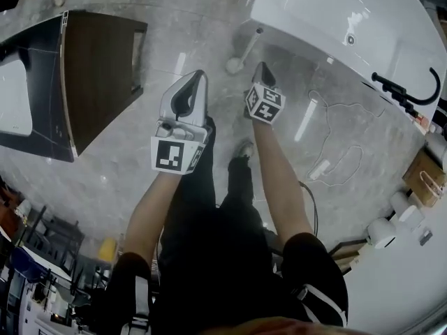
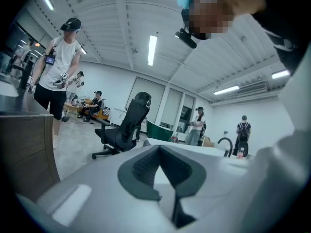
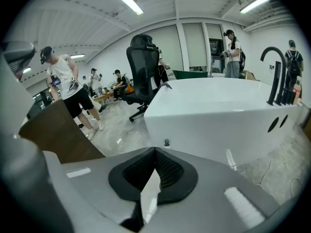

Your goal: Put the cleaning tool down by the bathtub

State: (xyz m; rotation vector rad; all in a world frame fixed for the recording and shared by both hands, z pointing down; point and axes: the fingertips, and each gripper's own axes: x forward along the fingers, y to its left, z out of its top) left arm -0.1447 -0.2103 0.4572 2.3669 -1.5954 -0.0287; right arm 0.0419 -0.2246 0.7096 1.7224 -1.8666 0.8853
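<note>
The cleaning tool [image 1: 242,49] is a long pale handle with a round head on the grey floor, its dark top end leaning on the wall of the white bathtub [image 1: 328,12]. In the right gripper view that dark end [image 3: 166,142] shows against the bathtub [image 3: 218,110]. My right gripper [image 1: 262,67] hangs just right of the tool and apart from it, its jaws [image 3: 155,150] shut with nothing in them. My left gripper [image 1: 199,75] is held over the floor to the tool's left. It points across the room, its jaws [image 2: 159,147] shut on nothing.
A dark wooden cabinet [image 1: 98,68] stands at the left. A black faucet [image 1: 412,96] rises from the tub's rim. A white cable [image 1: 335,152] loops on the floor, with a cardboard box [image 1: 426,173] at the right. A black office chair [image 3: 143,67] and several people stand beyond.
</note>
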